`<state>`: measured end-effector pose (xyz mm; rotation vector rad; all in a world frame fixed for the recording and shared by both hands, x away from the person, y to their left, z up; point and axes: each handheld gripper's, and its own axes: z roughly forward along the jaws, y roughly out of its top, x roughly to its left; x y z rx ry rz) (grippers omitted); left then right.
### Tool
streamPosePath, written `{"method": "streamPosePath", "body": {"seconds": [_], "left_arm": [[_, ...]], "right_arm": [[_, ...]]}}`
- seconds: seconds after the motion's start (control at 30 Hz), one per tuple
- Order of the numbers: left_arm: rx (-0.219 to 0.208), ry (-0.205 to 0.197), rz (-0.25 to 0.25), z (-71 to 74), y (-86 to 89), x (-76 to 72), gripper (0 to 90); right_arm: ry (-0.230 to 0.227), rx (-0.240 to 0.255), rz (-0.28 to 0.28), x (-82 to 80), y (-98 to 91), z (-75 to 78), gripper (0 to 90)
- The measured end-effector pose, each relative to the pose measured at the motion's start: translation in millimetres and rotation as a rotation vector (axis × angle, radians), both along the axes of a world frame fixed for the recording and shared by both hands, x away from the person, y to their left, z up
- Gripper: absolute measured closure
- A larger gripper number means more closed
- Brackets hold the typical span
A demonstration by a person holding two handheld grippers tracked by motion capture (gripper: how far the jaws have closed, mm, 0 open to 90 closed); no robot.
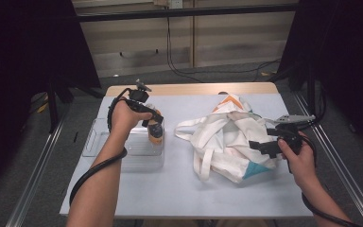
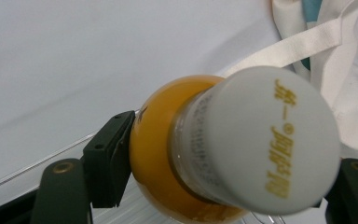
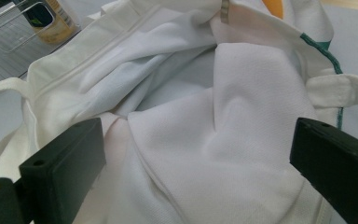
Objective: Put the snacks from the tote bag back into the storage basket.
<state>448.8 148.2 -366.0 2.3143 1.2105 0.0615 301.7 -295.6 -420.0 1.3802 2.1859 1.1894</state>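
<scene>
Left claw [image 2: 223, 163] grips the orange bottle [image 2: 168, 154] between its pads, above the clear tray [image 1: 137, 151].

Your high view looks down the tabletop [image 1: 179, 189], left tool view close on bottle [image 2: 177, 154], right tool view close on bag [image 3: 242, 116], bag shared.

we see left gripper [image 1: 155, 124]: black body, blocky matte jaws, small round screw holes, grey three-cornered plate on top. right gripper [image 1: 257, 145]: same black build, same grey plate. thick black cable trails from each along our forearms. arms bare, no sleeves.
</scene>
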Motion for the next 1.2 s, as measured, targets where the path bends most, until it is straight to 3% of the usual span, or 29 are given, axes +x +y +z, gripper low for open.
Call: {"method": "streamPosePath", "body": {"seconds": [0.3, 0.57, 1.2], "left_arm": [[-0.035, 0.0, 0.033, 0.5, 1.4, -1.3, 27.2], [-0.061, 0.025, 0.056, 1.0, 3.3, -6.1, 19.6], [-0.069, 0.018, 0.05, 4.3, 10.4, -18.3, 14.3]], "right_arm": [[-0.002, 0.002, 0.001, 0.1, 0.2, 0.5, 2.8], [-0.006, 0.002, 0.017, 3.3, 7.7, 2.0, 2.8], [-0.004, 0.003, 0.023, 2.9, 10.4, 2.2, 2.8]]}}
